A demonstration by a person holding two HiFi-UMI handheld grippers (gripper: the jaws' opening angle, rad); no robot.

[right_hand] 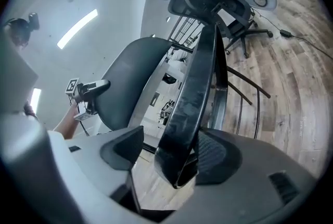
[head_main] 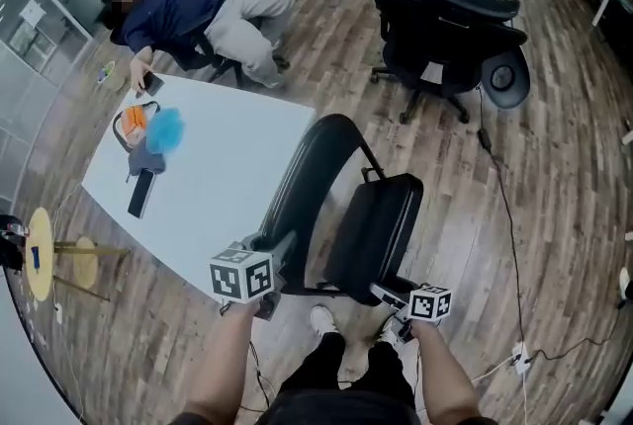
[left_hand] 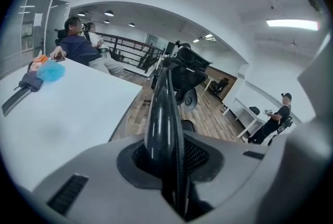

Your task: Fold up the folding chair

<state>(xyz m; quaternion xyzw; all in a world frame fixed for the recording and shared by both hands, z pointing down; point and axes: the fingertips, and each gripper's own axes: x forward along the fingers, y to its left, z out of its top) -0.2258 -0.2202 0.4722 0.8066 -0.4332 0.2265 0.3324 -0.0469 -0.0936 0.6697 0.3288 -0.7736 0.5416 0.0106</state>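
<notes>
The black folding chair stands on the wood floor beside a white table. Its backrest (head_main: pixel 312 181) rises on the left and its seat (head_main: pixel 376 225) hangs steeply on the right. My left gripper (head_main: pixel 279 260) is shut on the backrest's near edge; in the left gripper view the backrest (left_hand: pixel 164 119) runs edge-on between the pads of the left gripper (left_hand: pixel 169 165). My right gripper (head_main: pixel 388 293) is at the seat's front edge. The seat (right_hand: pixel 195 98) lies between the jaws of the right gripper (right_hand: pixel 171 160), against the right pad, with a gap to the left pad. The backrest (right_hand: pixel 127 82) shows behind.
The white table (head_main: pixel 227 186) carries a blue fluffy thing (head_main: pixel 165 129) and small items at its far end. A seated person (head_main: pixel 198 18) is beyond it. A black office chair (head_main: pixel 455 38) stands at the back right. A cable (head_main: pixel 506 215) crosses the floor.
</notes>
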